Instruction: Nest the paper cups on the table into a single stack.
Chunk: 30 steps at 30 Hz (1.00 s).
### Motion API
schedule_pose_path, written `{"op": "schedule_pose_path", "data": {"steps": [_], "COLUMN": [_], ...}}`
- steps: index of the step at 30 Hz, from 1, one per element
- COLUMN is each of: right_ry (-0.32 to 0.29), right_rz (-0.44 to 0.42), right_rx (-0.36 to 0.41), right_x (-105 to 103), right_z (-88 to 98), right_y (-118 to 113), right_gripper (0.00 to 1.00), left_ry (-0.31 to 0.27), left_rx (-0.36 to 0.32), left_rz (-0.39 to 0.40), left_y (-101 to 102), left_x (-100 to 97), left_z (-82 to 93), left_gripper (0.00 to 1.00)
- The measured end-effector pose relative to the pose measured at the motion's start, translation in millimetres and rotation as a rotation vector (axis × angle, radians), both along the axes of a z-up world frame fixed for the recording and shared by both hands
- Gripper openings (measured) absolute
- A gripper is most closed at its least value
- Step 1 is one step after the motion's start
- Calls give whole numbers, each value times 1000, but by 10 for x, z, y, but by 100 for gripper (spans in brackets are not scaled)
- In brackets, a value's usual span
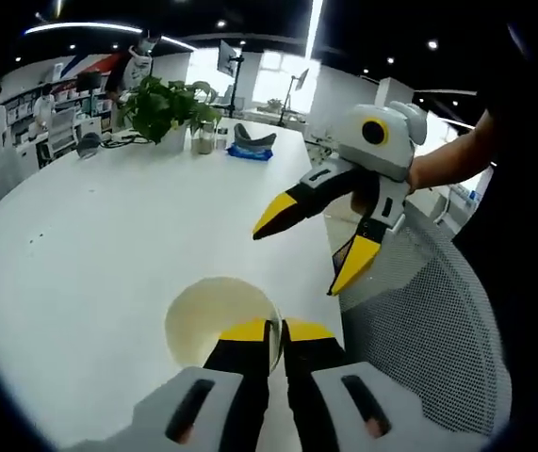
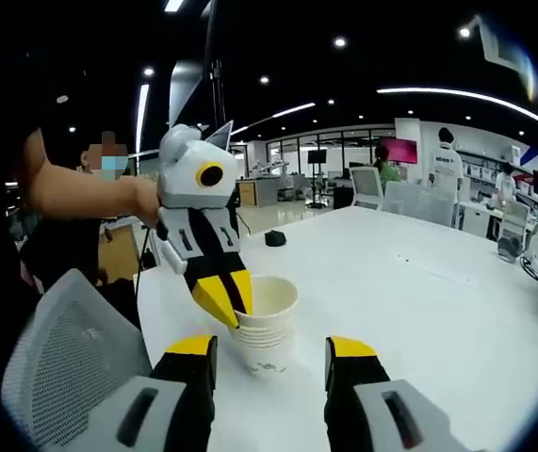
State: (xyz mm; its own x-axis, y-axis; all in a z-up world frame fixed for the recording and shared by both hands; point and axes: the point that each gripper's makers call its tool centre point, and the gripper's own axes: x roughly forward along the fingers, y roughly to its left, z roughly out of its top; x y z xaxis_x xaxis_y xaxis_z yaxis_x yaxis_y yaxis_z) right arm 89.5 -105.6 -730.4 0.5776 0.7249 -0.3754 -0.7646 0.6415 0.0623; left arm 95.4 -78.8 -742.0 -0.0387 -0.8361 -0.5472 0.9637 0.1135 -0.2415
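Several cream paper cups sit nested as one stack (image 2: 265, 330) on the white round table (image 2: 457, 292), mouth up, long axis vertical. The left gripper (image 2: 223, 299) pinches the top cup's rim at about nine o'clock, jaws nearly together on the thin wall. The right gripper (image 2: 273, 363) hangs just in front, jaws spread wide and empty, straddling the stack's base. Thin paper is light and crushable (the rolled rim is likely the stiffest part), so I judge a gentle grip there, or low on the stack, safest.
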Motion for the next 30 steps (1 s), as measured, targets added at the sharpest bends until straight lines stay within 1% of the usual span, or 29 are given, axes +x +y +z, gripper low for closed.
{"op": "schedule_pose_path", "data": {"steps": [6, 14, 20, 21, 23, 25, 30], "right_ry": [6, 12, 13, 14, 14, 16, 18], "right_rz": [-6, -12, -12, -12, -10, -7, 4], "right_rx": [1, -1, -2, -2, -3, -5, -9], "right_x": [-3, -12, -10, -8, -5, -3, 3], "right_z": [-20, -55, -68, -68, -74, -79, -87], "right_y": [-16, -34, -43, -43, -44, -37, 0], "right_gripper": [45, 45, 45, 45, 45, 45, 45], "left_ry": [29, 46, 23, 17, 15, 9, -45], "left_rx": [-5, -17, -11, -18, -28, -31, -59], "left_rz": [-7, 2, 4, 5, 17, 27, 53], "left_y": [-16, -16, 0, 2, 9, 24, 93], "left_x": [2, 36, 37, 27, 41, 64, 118], "left_z": [-60, -87, -70, -38, 1, 21, 130], "left_gripper": [3, 3, 3, 3, 6, 12, 15]}}
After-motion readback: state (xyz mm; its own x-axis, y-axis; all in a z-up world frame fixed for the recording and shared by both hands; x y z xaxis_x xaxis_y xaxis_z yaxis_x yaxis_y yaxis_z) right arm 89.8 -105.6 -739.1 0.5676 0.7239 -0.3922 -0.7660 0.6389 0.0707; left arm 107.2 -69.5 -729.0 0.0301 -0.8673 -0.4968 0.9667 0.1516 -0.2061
